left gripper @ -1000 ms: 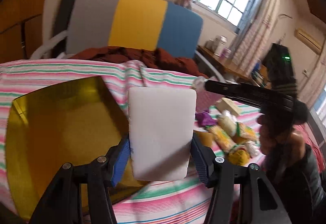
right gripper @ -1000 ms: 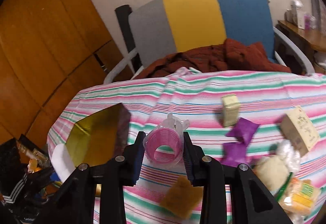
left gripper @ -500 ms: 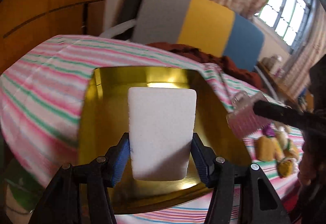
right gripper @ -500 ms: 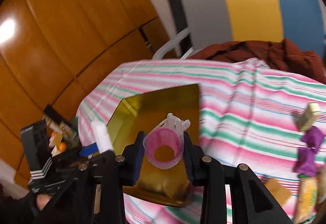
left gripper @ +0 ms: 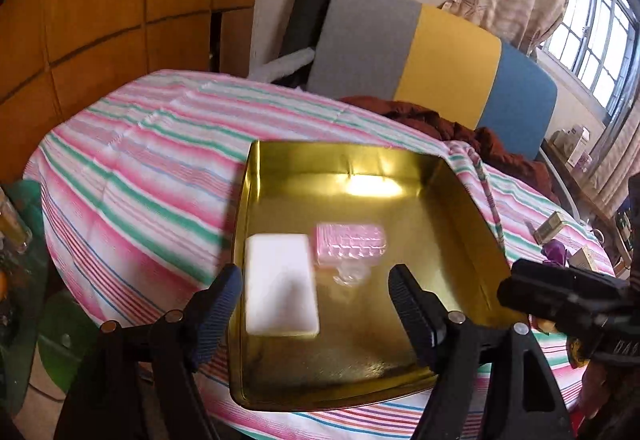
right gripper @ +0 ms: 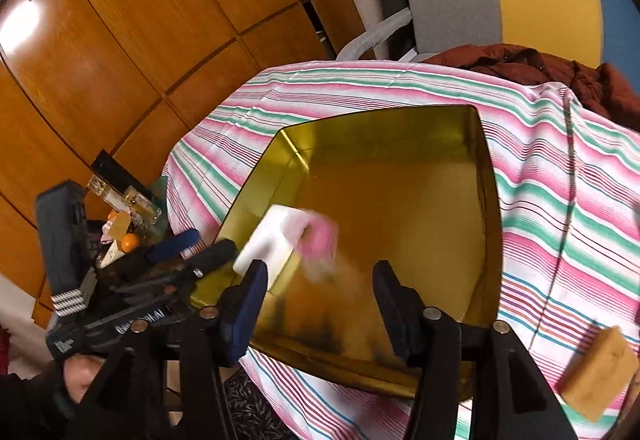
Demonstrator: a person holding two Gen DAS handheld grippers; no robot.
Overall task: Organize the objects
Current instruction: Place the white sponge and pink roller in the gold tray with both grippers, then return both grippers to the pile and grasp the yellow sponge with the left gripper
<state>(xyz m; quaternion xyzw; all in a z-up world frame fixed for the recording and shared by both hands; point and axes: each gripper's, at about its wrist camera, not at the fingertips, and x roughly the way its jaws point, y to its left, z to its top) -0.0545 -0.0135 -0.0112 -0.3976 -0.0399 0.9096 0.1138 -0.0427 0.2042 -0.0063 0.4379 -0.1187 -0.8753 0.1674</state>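
The left gripper (left gripper: 316, 304) stands spread with nothing between its jaws, which have just been opening; a second ago they pinched the white block (left gripper: 280, 284). That block now lies flat in the gold tray (left gripper: 460, 208), near the tray's left wall, its long axis running from the gripper toward the tray's far wall. The right gripper (right gripper: 320, 292) is also parted and empty, jaws just opened; half a second ago it clamped the pink roller (left gripper: 352, 246). The roller lies on its side just right of the block, long axis crosswise to it, possibly touching — motion blur leaves that unclear. The tray sits on the striped tablecloth (left gripper: 140, 160). Only the right wrist view shows a tan block (right gripper: 600, 372) on the cloth beside the tray; only the left wrist view shows the window (left gripper: 600, 40).
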